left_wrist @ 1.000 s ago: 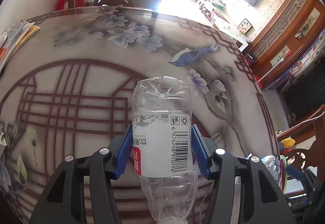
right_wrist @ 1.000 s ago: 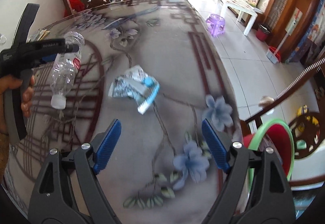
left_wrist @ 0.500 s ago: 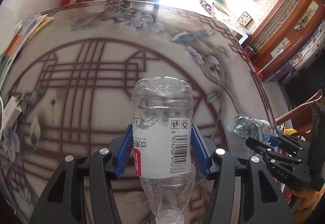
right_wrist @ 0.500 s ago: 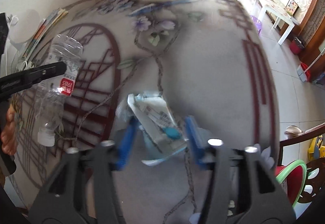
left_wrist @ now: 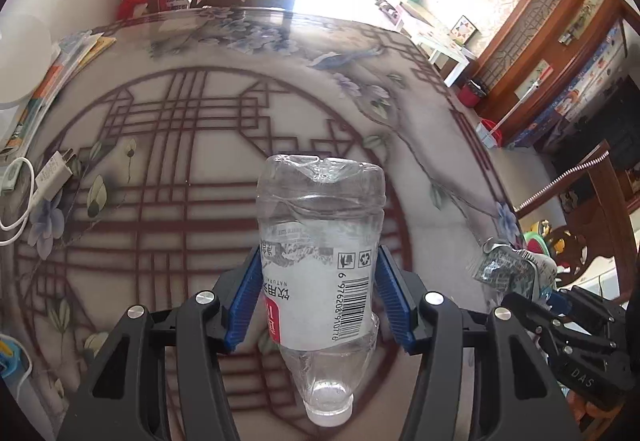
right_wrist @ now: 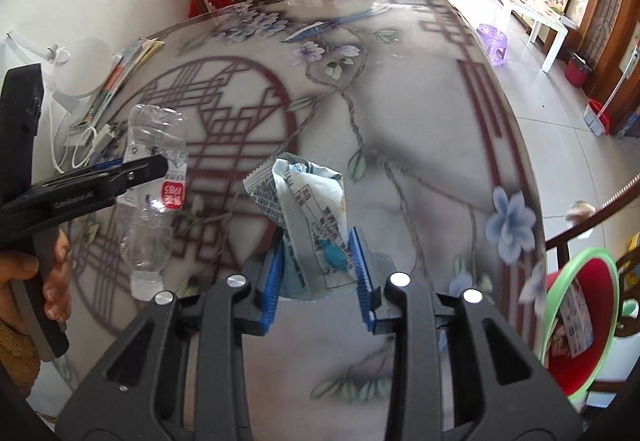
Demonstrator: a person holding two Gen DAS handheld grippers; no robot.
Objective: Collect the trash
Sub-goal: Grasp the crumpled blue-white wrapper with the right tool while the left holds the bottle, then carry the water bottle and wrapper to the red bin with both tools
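Right wrist view: right gripper [right_wrist: 316,273] fingers pinch the crumpled wrapper [right_wrist: 308,209] above the worktop [right_wrist: 420,145], left gripper [left_wrist: 318,299] clamps the empty bottle [left_wrist: 320,253] mid-label; thin foil or slick plastic could slip before reaching the bin [right_wrist: 576,321].

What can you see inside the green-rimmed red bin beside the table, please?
Inside the green-rimmed red bin, one printed wrapper leans against its inner wall. The table edge and the frame border hide the bin's bottom, so anything deeper cannot be seen.
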